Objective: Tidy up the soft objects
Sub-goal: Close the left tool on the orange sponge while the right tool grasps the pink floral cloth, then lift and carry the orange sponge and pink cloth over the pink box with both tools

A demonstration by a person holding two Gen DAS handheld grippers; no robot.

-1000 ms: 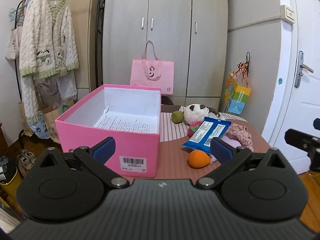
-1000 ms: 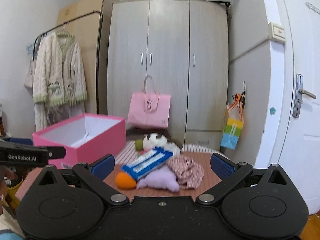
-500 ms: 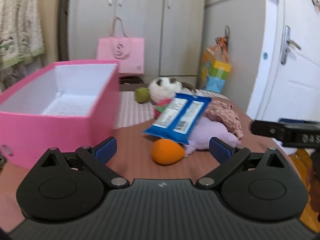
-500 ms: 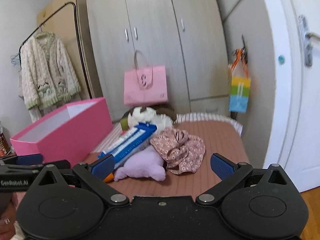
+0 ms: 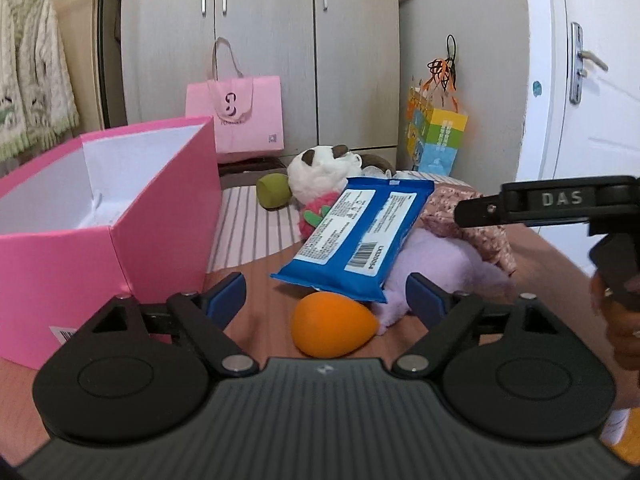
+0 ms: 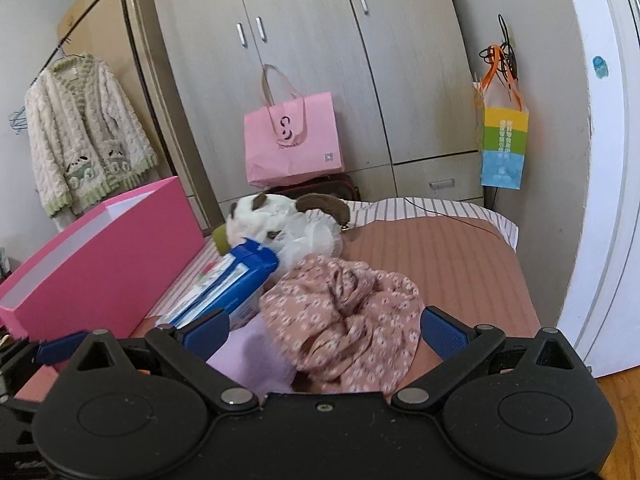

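An open pink box (image 5: 120, 208) stands on the table at the left. Beside it lies a pile: an orange egg-shaped sponge (image 5: 332, 324), a blue wipes pack (image 5: 360, 236), a purple plush (image 5: 440, 264), a floral cloth (image 6: 344, 312), a panda plush (image 5: 324, 168) and a green ball (image 5: 272, 190). My left gripper (image 5: 326, 298) is low over the sponge. Its jaws are closing with the sponge between them, pads clear of it. My right gripper (image 6: 326, 330) is open, astride the floral cloth and not touching it.
A pink paper bag (image 6: 294, 140) leans on the wardrobe behind the table. A colourful bag (image 6: 502, 144) hangs at the right by a white door. A knitted cardigan (image 6: 84, 136) hangs on a rack at the left. The table edge (image 6: 528, 300) drops off at the right.
Both grippers have come forward and down to the pile. The left jaws have narrowed around the orange sponge. The right gripper now straddles the floral cloth.
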